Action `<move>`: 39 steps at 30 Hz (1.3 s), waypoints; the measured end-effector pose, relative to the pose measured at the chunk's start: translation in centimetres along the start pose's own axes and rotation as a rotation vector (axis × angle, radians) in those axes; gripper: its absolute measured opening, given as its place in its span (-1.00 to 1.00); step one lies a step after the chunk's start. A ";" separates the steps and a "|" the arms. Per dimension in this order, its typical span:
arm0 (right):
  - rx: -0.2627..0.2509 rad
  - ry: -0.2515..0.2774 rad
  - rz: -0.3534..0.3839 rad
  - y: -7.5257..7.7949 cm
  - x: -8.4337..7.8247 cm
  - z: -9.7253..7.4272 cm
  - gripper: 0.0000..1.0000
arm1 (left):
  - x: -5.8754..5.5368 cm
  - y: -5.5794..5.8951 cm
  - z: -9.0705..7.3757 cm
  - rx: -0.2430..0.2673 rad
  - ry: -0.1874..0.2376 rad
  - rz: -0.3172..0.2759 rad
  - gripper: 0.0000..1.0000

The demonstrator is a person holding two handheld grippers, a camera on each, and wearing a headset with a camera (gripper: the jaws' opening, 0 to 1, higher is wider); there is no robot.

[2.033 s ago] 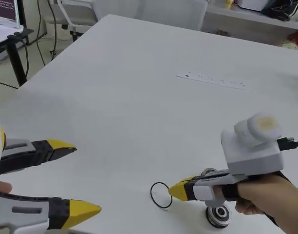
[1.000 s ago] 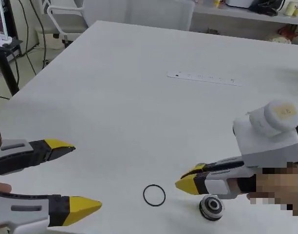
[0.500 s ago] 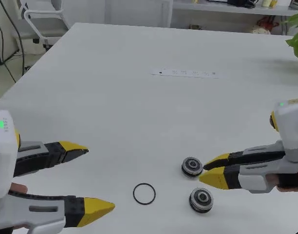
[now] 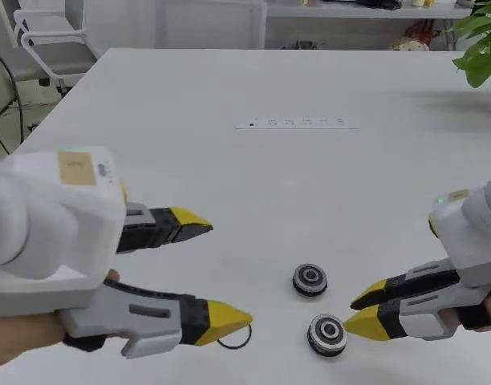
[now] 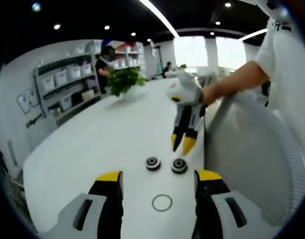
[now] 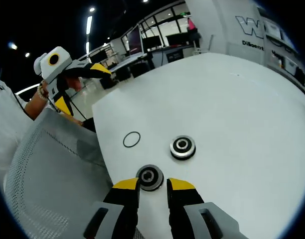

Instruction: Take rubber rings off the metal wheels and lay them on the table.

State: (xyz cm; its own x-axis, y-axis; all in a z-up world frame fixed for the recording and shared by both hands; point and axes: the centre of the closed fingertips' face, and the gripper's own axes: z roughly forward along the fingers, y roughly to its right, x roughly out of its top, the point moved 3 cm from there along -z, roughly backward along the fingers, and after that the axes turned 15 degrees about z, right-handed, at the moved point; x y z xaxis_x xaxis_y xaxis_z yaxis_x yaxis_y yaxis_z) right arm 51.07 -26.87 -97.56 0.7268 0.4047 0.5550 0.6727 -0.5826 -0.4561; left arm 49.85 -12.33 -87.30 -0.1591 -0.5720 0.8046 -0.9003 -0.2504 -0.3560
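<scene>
We aim the right gripper (image 4: 351, 314), slightly parted and empty, at the wheel (image 4: 326, 334) by the near edge of the table (image 4: 310, 176); the left gripper (image 4: 229, 273) gapes empty near 1 freed ring (image 5: 162, 202).

black ring (image 6: 131, 139), silver-black wheels (image 4: 310, 279), white table (image 4: 294, 176), black tongs (image 5: 158, 177) (yellow tips)

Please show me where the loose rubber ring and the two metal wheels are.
Rubber ring (image 5: 152, 202): left gripper view, left arc of its black band.
Farther wheel (image 4: 310, 279): head view, its centre hub.
Nearer wheel (image 4: 326, 334): head view, its centre hub.
</scene>
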 end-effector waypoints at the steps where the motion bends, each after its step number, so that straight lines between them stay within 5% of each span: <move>1: -0.001 -0.006 0.000 0.1 -0.2 0.0 -0.61 | 0.8 0.0 0.8 -0.023 0.037 0.012 0.13; 3: 0.004 -0.015 0.005 0.2 -0.4 0.0 -0.61 | 1.9 0.3 2.1 -0.071 0.071 0.003 0.12; 12: -0.002 -0.053 0.003 0.6 -1.1 0.4 -0.60 | 4.8 0.2 7.9 -0.146 0.117 0.065 0.09; 20: 0.008 -0.057 -0.004 0.5 -1.5 0.6 -0.57 | 2.0 1.7 11.3 -0.159 0.123 -0.024 0.05; 23: 0.023 -0.045 -0.008 0.5 -1.5 0.9 -0.54 | -0.1 2.3 11.6 -0.131 0.104 -0.008 -0.08; 26: 0.034 -0.049 -0.045 0.4 -1.8 1.3 -0.50 | -2.2 3.6 11.7 -0.194 0.037 0.076 -0.17; 34: 0.012 -0.049 -0.122 0.6 -2.1 1.9 -0.48 | -2.5 4.6 12.9 -0.194 0.061 0.017 -0.38; 39: 0.033 -0.028 -0.161 0.2 -1.9 2.2 -0.50 | -3.7 5.3 13.6 -0.206 0.031 0.009 -0.48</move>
State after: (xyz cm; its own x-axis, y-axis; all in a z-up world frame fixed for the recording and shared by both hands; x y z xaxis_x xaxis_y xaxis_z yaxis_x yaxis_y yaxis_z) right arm 50.11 -26.23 -100.22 0.6123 0.5112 0.6031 0.7848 -0.4854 -0.3853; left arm 51.16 -22.13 -98.62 -0.1772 -0.5486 0.8171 -0.9620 -0.0786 -0.2614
